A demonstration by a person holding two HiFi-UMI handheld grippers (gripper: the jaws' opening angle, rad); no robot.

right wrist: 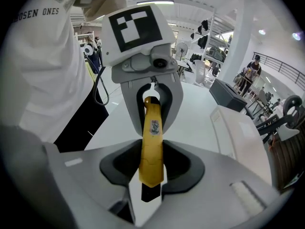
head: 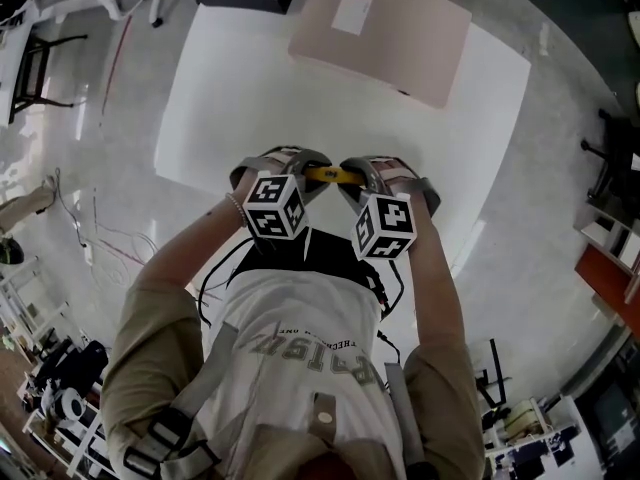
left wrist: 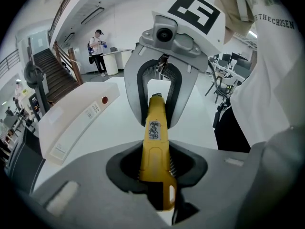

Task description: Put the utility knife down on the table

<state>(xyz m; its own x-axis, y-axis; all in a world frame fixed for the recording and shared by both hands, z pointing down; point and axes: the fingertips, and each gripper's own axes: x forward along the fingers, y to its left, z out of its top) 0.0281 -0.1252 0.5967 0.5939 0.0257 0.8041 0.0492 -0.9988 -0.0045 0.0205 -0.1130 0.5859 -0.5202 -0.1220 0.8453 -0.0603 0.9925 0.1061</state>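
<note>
The left gripper (left wrist: 157, 173) holds the yellow knife (left wrist: 156, 142) by one end. Its jaws are narrow and close on the handle from both sides. The knife is not on the bench (head: 230, 98). It hangs in the air above it, close to the edge on the person's side, and it bridges the gap between the two grippers.

The right gripper (right wrist: 151, 175) has the other end, the black one, between its jaws. These jaws are also narrow, but a thin strip of white bench shows between one jaw and the knife, so they seem not to press it yet.

The first danger is in the handover. If the left jaws let go before the right jaws really press, the knife falls, and it can bounce or slide over the near edge to the floor. The second danger is that both grippers hold at once and the two hands do not move together. Then the knife is bent or twisted, and it can slip out of the weaker grip. Whether the blade is out at the black end cannot be told. If it is, a fall with that end first may scratch the bench. The box (head: 385, 38) at the far right lies well apart and is no obstacle.
</note>
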